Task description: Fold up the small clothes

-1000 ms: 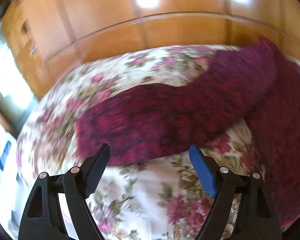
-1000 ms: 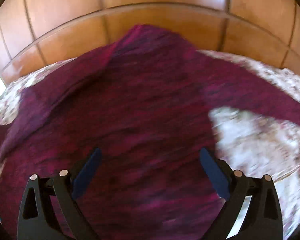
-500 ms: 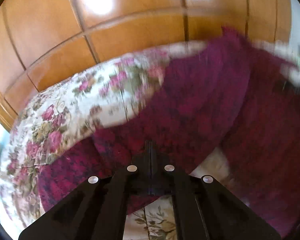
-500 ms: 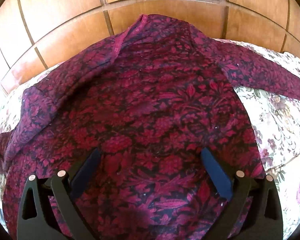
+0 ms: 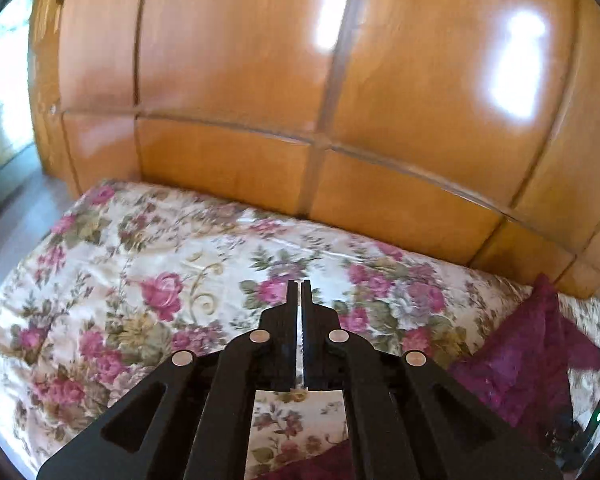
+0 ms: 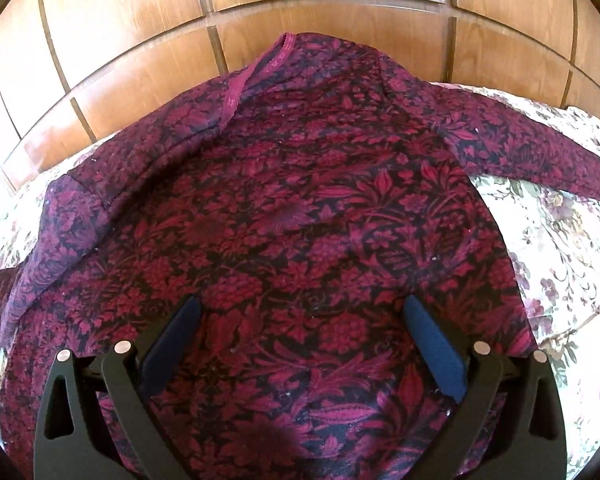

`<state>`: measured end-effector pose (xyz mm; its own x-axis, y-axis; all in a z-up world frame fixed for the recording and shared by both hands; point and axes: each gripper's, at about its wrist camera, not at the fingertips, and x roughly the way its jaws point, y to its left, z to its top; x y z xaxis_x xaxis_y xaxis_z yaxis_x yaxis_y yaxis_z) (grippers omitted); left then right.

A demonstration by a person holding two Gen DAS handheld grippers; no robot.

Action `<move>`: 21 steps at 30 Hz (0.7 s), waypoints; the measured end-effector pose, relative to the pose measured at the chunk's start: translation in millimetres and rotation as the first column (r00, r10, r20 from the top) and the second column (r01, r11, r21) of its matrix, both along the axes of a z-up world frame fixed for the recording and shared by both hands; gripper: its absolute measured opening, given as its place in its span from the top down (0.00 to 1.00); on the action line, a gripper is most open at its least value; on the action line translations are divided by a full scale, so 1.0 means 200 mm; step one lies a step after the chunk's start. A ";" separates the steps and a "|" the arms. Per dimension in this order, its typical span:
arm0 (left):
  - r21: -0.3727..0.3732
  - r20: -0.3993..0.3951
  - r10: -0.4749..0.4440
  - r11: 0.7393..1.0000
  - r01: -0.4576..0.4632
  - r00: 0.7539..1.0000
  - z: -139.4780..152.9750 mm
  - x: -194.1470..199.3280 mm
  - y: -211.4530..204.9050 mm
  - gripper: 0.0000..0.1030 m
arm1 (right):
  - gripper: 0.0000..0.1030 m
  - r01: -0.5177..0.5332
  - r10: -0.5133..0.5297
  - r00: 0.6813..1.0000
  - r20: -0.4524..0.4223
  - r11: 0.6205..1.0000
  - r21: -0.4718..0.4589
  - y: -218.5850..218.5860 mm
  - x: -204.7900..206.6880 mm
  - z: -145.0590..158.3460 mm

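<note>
Your left tool (image 5: 301,285) shut, nothing visibly gripped. Right tool (image 6: 300,344) gapes empty over shirt (image 6: 292,216), spread flat on bed (image 5: 148,264) near headboard edge, ready for folding.

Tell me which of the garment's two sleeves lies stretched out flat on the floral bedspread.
The sleeve on the right in the right wrist view: it reaches straight out across the bedspread. The left sleeve is folded in against the body.

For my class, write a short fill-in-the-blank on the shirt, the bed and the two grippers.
1. The dark red shirt lies on a bedspread printed with ____.
2. The right gripper hangs over the shirt with its jaws ____.
3. The left gripper has its jaws ____.
4. Behind the bed stands a ____ wardrobe.

Missing words: flowers; open; shut; wooden
</note>
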<state>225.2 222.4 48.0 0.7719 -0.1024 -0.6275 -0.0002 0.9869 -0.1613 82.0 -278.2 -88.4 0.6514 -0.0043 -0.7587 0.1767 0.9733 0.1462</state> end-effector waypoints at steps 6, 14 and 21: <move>0.178 0.025 -0.184 0.968 0.177 0.983 -0.14 -0.37 -0.29 0.27 | 0.02 0.000 0.000 1.000 -0.003 1.000 -0.008 0.01 0.01 0.00; 0.375 -0.187 -0.450 0.789 0.487 0.873 -0.54 -0.74 -0.62 0.27 | 0.02 0.005 -0.005 1.000 -0.010 1.000 -0.031 0.02 0.01 0.00; 0.432 -0.281 -0.444 0.733 0.525 0.851 -0.77 -0.67 -0.67 0.78 | 0.02 0.010 -0.011 1.000 -0.017 0.999 -0.053 0.03 0.02 0.00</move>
